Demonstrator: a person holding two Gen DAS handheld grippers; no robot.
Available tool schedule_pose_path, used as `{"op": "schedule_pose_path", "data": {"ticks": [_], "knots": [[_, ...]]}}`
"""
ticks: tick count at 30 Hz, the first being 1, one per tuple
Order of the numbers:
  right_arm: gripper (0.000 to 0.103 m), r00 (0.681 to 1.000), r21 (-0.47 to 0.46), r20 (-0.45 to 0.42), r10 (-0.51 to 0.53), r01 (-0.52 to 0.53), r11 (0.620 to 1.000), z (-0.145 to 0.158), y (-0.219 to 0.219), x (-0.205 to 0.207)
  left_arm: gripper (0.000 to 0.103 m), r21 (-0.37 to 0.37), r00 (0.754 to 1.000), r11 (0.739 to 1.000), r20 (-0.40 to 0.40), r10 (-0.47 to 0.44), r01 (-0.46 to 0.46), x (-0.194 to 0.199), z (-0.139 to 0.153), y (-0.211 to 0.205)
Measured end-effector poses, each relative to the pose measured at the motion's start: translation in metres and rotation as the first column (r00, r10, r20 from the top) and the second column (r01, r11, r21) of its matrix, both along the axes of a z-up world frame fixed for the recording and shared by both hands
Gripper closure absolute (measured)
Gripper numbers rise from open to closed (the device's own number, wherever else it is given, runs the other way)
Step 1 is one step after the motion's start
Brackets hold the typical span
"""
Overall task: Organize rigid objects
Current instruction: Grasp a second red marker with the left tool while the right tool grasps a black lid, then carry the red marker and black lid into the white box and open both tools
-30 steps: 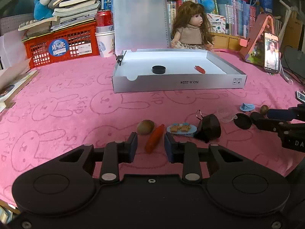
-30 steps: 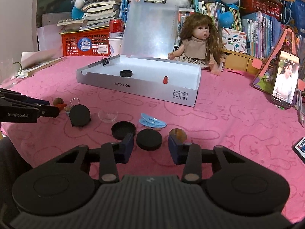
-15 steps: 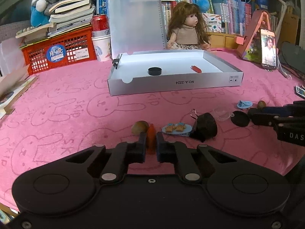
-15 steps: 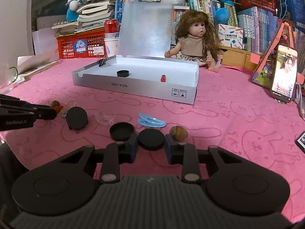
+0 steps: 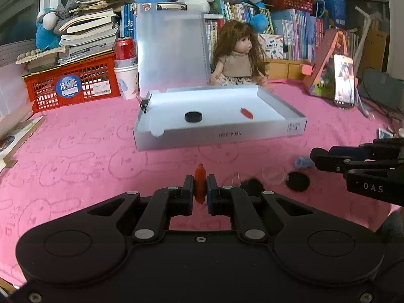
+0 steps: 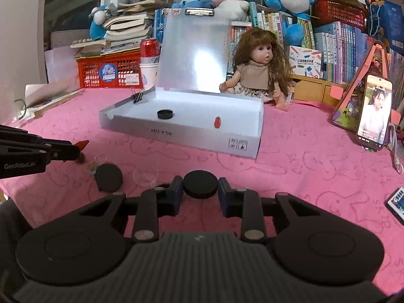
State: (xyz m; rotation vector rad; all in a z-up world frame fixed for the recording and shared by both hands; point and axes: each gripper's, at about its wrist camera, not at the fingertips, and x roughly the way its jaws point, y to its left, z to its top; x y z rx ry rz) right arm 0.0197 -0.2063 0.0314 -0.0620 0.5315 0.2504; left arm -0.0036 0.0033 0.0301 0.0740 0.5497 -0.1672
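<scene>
My left gripper [image 5: 200, 192] is shut on a small orange-red carrot-shaped piece [image 5: 200, 176], held off the pink cloth. In the right wrist view it enters from the left [image 6: 77, 149] with the orange tip sticking out. My right gripper [image 6: 200, 193] is shut on a flat black disc [image 6: 200, 187], gripped at its edges. The open white box [image 5: 219, 134] lies ahead, with a black disc [image 5: 193, 116] and a small red piece [image 5: 246, 112] in it. My right gripper also shows at the right of the left wrist view [image 5: 315, 156].
On the cloth near the grippers lie a black lid [image 5: 299, 181], a clear dish [image 6: 145, 176], a black round object [image 6: 109, 181] and a blue lid [image 5: 301, 162]. A doll [image 6: 260, 75], a phone on a stand [image 6: 373, 112], a red crate [image 5: 73, 83] and books line the back.
Both grippers have shut, the left on the carrot-shaped piece, the right on the black disc. The left has risen with its piece. The blue lids and nut have left the right wrist view.
</scene>
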Motion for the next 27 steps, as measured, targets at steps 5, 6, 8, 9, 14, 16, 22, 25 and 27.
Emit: {"op": "schedule_pose_path", "data": {"ticks": [5, 6, 8, 9, 14, 16, 22, 25, 27], "knots": [[0.069, 1.0, 0.02, -0.01, -0.029, 0.029, 0.999, 0.011, -0.003, 0.017, 0.093, -0.026, 1.0, 1.0, 0.011, 0.008, -0.008, 0.019, 0.018, 0.0], [0.069, 0.999, 0.026, -0.012, -0.035, 0.036, 0.999, 0.013, -0.005, 0.021, 0.093, -0.027, 1.0, 1.0, 0.016, 0.007, -0.007, 0.023, 0.021, -0.001], [0.069, 0.999, 0.04, -0.019, -0.044, 0.045, 0.998, 0.018, -0.007, 0.03, 0.093, -0.029, 1.0, 1.0, 0.023, 0.007, -0.006, 0.033, 0.028, -0.003], [0.069, 0.998, 0.049, -0.027, -0.048, 0.049, 0.998, 0.02, -0.008, 0.035, 0.093, -0.03, 1.0, 1.0, 0.026, 0.005, -0.004, 0.039, 0.031, -0.004], [0.069, 0.997, 0.071, -0.049, -0.057, 0.061, 0.996, 0.034, -0.012, 0.063, 0.093, -0.048, 1.0, 0.999, 0.025, 0.003, -0.002, 0.075, 0.047, -0.01], [0.069, 0.996, 0.082, -0.057, -0.062, 0.067, 0.994, 0.039, -0.014, 0.077, 0.093, -0.067, 1.0, 0.998, 0.023, 0.01, -0.008, 0.092, 0.054, -0.01], [0.069, 0.992, 0.164, -0.106, -0.07, 0.087, 0.983, 0.056, -0.024, 0.127, 0.093, -0.074, 1.0, 0.997, 0.007, 0.005, -0.005, 0.147, 0.067, -0.016], [0.069, 0.99, 0.194, -0.128, -0.062, 0.087, 0.977, 0.059, -0.027, 0.151, 0.093, -0.105, 1.0, 0.995, -0.01, 0.003, -0.004, 0.176, 0.066, -0.018], [0.069, 0.988, 0.215, -0.143, -0.062, 0.092, 0.972, 0.059, -0.027, 0.167, 0.093, -0.122, 0.999, 0.992, -0.034, 0.014, -0.018, 0.195, 0.062, -0.018]]}}
